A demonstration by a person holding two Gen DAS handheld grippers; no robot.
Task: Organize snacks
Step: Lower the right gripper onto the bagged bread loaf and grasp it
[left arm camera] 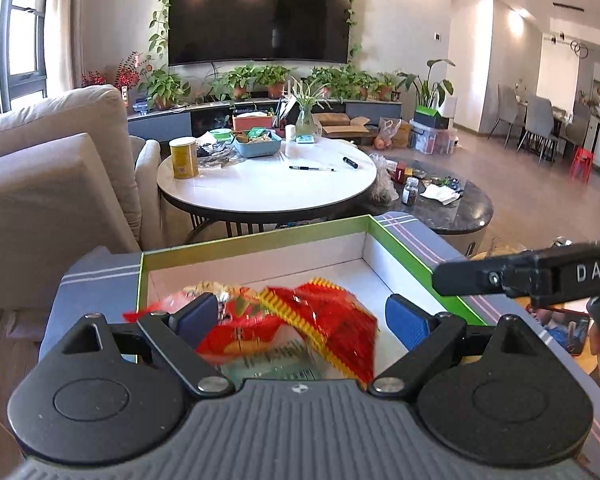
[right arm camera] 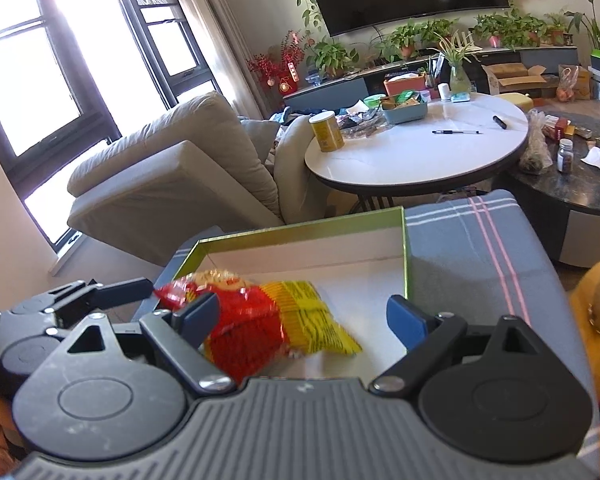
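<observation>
A beige sofa (right arm camera: 172, 168) sits at far left beside the white round table (right arm camera: 416, 156). In front, the green-rimmed box (right arm camera: 300, 229) rests on a grey plaid cushion (right arm camera: 480, 248) and holds the red and yellow snack packets (right arm camera: 260, 316), bunched toward its left side. The left gripper (left arm camera: 302, 322) hangs wide open over them, gripping nothing. The right gripper (right arm camera: 304, 318) is likewise spread with its 2 blue pads (right arm camera: 406, 320) clear of the packets.

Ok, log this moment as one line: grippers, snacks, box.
left gripper: open | right gripper: open | red-and-yellow snack packet: lying in green-rimmed box, unheld | box: on plaid cushion
</observation>
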